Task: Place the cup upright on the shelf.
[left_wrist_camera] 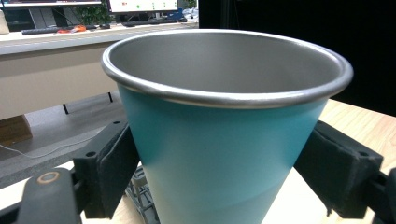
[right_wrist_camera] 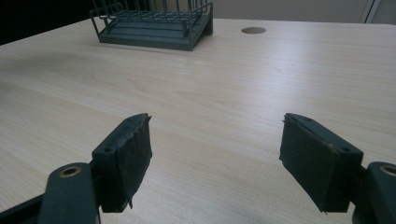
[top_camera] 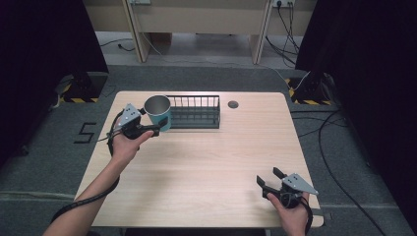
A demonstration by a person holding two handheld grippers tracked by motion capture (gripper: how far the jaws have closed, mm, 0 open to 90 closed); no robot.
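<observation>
the left gripper [top_camera: 156,129] clamps the upright cup [top_camera: 158,112] at upper left beside the rack [top_camera: 195,118], likely to rack it, while the right gripper [top_camera: 270,181] idles wide open at lower right.

Dark wire rack [top_camera: 195,112] on wooden table [top_camera: 206,167], far edge.

Camera layout: one overhead view, two gripper-mounted views.
High view looks forward and down on the table [top_camera: 206,162]; left gripper view sits close against the cup [left_wrist_camera: 224,154]; right gripper view, low, shares the rack [right_wrist_camera: 154,23].
</observation>
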